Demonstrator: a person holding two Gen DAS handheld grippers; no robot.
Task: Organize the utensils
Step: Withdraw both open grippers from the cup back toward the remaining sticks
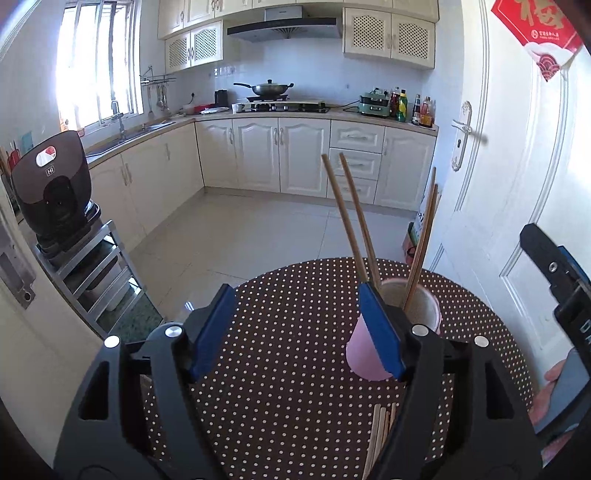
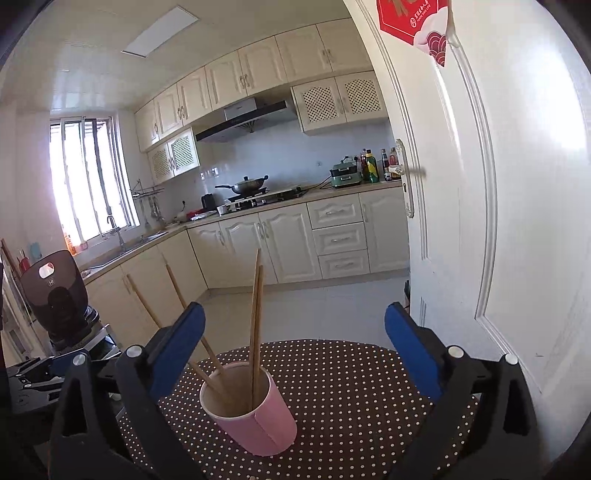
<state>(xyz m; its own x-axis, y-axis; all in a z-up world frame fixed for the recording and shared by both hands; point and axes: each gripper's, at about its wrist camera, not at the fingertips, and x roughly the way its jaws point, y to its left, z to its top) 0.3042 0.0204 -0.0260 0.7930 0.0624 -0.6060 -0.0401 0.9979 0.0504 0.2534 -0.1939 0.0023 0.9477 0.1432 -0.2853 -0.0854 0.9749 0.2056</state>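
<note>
Cream kitchen cabinets (image 2: 280, 243) back a polka-dot tabletop (image 2: 351, 391) where a pink cup (image 2: 258, 417) holds four wooden chopsticks (image 2: 255, 325); more chopsticks (image 1: 380, 435) lie beside it. Left hand-held gripper (image 1: 295, 332) and right hand-held gripper (image 2: 295, 354) both hover spread wide, gripping nothing.

**Colours and patterns around the pink cup**

Pale pink outside, beige inside: cup (image 2: 255, 417). Standing in it, light brown wooden chopsticks (image 2: 255, 325). Under it, dark brown table (image 2: 351, 398) cloth with white polka dots. Flanking it, black left hand-held gripper (image 1: 295, 332) and right hand-held gripper (image 2: 291, 354) with blue pads (image 2: 413, 354). Behind it, cream cabinets (image 2: 280, 243), white door (image 2: 498, 221), red hanging (image 2: 417, 22) with white clouds.
</note>
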